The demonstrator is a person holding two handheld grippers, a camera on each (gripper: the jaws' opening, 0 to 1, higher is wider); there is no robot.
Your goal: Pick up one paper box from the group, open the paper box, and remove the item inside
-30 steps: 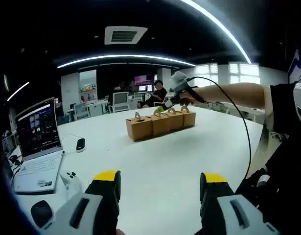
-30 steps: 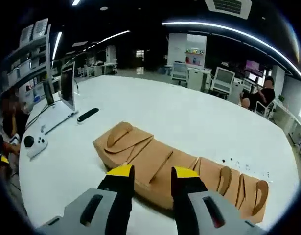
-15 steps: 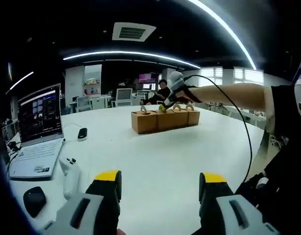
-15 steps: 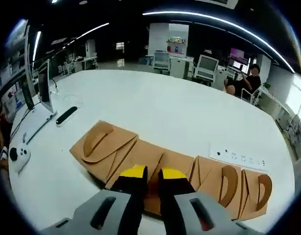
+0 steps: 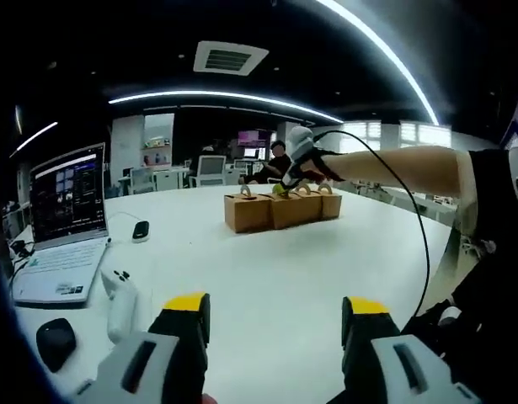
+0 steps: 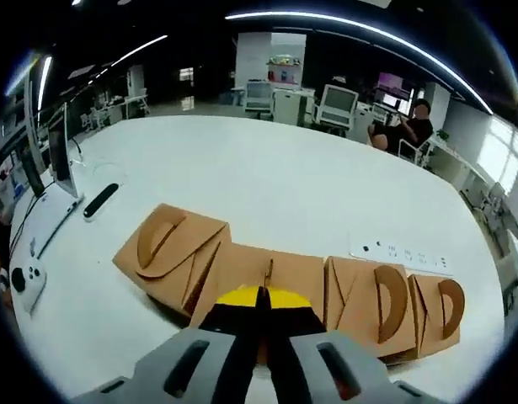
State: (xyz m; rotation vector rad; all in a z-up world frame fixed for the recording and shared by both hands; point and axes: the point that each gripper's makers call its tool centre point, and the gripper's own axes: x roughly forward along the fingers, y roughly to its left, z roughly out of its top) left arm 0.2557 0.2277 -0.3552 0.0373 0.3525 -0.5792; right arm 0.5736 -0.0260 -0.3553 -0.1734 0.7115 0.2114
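Observation:
Several brown paper boxes (image 6: pixel 170 252) with arched handles stand in a row on the white table (image 6: pixel 267 168). My right gripper (image 6: pixel 260 296) is shut on the thin upright handle of the second box (image 6: pixel 296 271) from the left, its yellow tips pressed together over it. In the left gripper view the same row of boxes (image 5: pixel 280 209) sits far across the table, and a person's arm holds the right gripper (image 5: pixel 297 158) down on top of it. My left gripper (image 5: pixel 275 306) is open above the near table, holding nothing.
An open laptop (image 5: pixel 61 227), a black mouse (image 5: pixel 55 341), a white controller (image 5: pixel 120 295) and a black remote (image 5: pixel 141 229) lie at the left. A white power strip (image 6: pixel 402 252) lies behind the boxes. A cable (image 5: pixel 423 244) hangs from the right gripper. A seated person (image 6: pixel 410 130) is beyond the table.
The right gripper's jaws have come together onto the second box's handle. The left gripper stays open and has dropped a little lower.

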